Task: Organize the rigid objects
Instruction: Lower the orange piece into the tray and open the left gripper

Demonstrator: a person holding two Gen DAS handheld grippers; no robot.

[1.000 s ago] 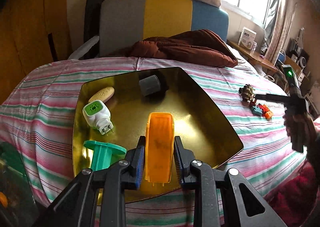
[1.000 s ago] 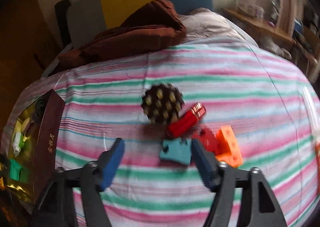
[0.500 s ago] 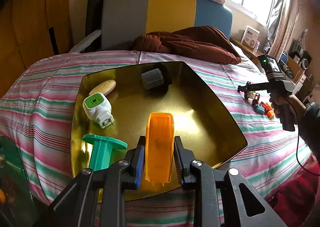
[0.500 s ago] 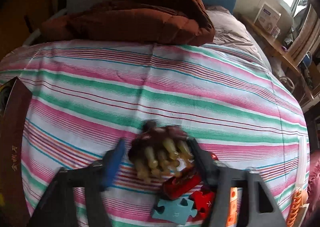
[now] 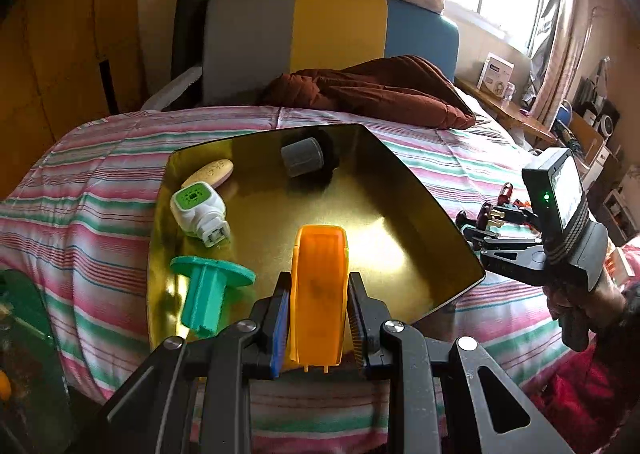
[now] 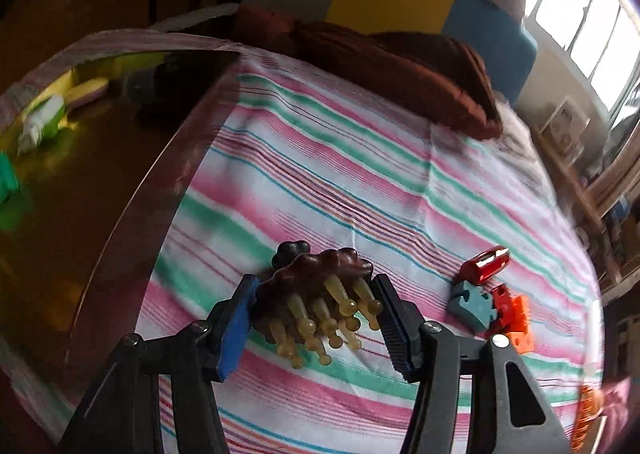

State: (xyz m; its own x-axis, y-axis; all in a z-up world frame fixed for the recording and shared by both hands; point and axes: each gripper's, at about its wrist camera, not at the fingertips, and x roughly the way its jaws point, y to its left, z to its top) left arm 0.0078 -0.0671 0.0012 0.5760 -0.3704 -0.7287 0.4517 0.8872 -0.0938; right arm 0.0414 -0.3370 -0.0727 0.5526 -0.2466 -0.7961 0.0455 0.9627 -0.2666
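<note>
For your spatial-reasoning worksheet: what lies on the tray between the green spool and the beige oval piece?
The white plug-in device lies between the green spool and beige oval piece on the tray, shown in the left wrist view.

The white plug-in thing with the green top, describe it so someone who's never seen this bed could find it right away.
On the striped bed lies a shiny gold tray. Near its left edge lies the white plug-in device, between a pale oval bar behind it and a teal spool in front. It alone is white, with a green round face and metal prongs.
</note>
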